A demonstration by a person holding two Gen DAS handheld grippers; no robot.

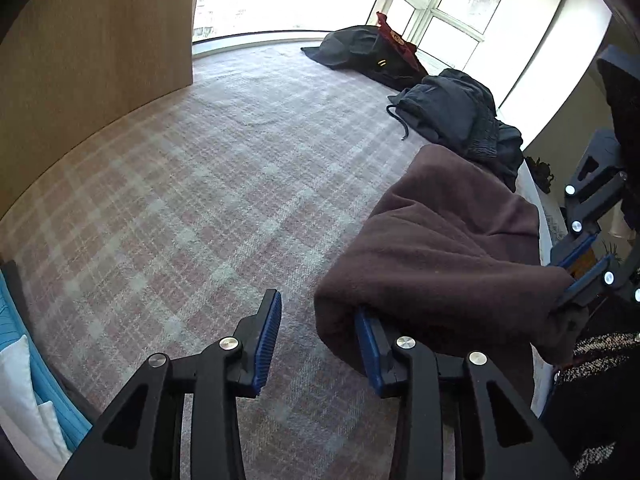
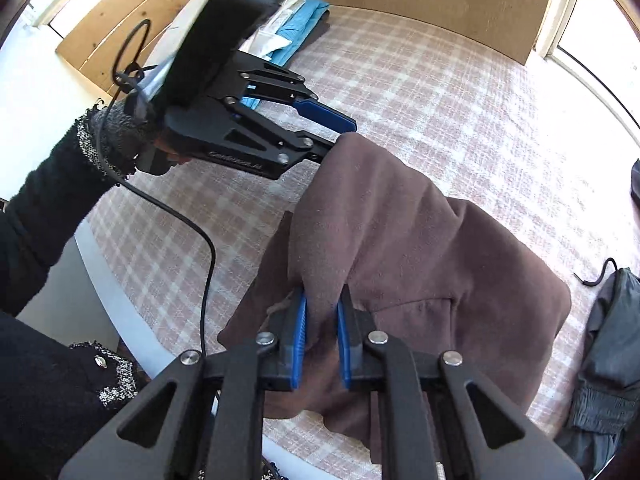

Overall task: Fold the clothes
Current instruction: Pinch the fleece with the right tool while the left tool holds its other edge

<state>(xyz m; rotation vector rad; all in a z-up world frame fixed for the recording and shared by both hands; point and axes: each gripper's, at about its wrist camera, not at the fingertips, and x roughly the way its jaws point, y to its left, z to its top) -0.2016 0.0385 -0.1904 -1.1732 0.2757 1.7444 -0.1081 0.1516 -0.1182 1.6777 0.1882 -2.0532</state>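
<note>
- Left wrist view: nearest the camera, at bottom centre, the left gripper [image 1: 318, 338] stands with its jaws wide apart and nothing between them. Its right-hand finger touches, and is partly draped by, the edge of the brown garment [image 1: 444, 248], which fills the lower right of the frame.
- The garment therefore lies just off to the right of the open claw, not in its gap. Its long axis runs from lower centre up toward the right-centre of the frame, over the plaid bed cover [image 1: 208, 184].
- At the right edge, the right gripper [image 1: 576, 280] is clamped on a bunched corner of the garment. A pile of dark clothes [image 1: 456, 116] lies further up the frame, well clear.
- Right wrist view: at bottom centre the right gripper [image 2: 322, 320] pinches a raised fold of the brown garment [image 2: 420, 248] between its blue pads, jaws nearly together.
- In the upper centre the left gripper [image 2: 336, 132] is spread open beside the garment's far tip, its lower finger touching the cloth.
- My judgement: the left claw is the free one and nearest that tip; it would need to shift toward the cloth before closing.
</note>
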